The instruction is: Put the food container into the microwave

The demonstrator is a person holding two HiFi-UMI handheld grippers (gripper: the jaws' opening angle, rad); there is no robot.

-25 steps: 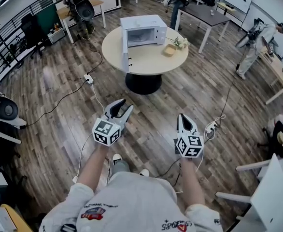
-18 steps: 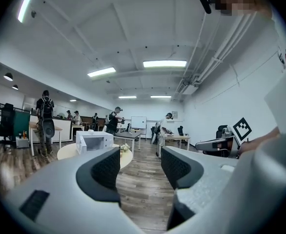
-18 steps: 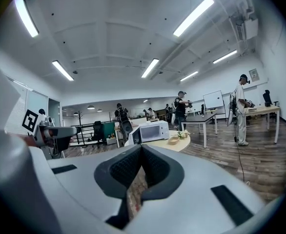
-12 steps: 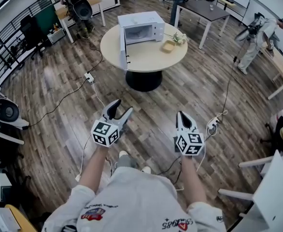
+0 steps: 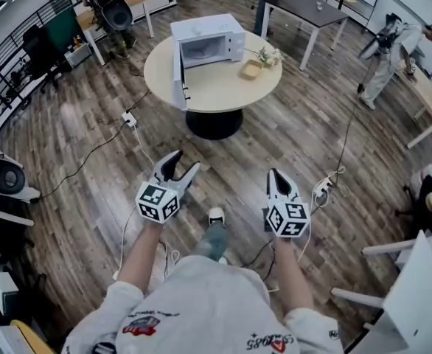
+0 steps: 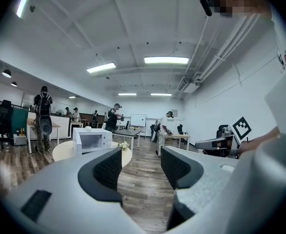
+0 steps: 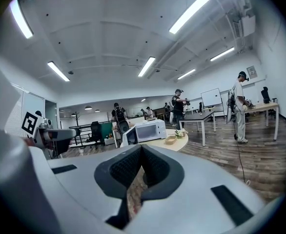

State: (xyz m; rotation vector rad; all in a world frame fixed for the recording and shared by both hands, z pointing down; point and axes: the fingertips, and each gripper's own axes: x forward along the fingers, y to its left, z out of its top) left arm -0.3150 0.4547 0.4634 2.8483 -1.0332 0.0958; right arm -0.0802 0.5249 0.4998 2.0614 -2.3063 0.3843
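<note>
A white microwave stands on a round beige table far ahead, its door swung open to the left. The tan food container lies on the table right of the microwave, beside a small plant. My left gripper hangs over the wood floor, well short of the table; its jaws have just been opening and nothing is between them. My right gripper is level with it and shut on nothing. In the right gripper view the microwave and container show beyond the gripper. In the left gripper view the microwave shows beyond the left gripper.
Cables and power strips lie on the floor between me and the table. A dark desk and several people stand behind it; a person is at the right. White furniture is near my right side.
The person has stepped forward; a foot now shows between the grippers and the table has slid slightly left in view. The left jaws stand wider apart than a second ago.
</note>
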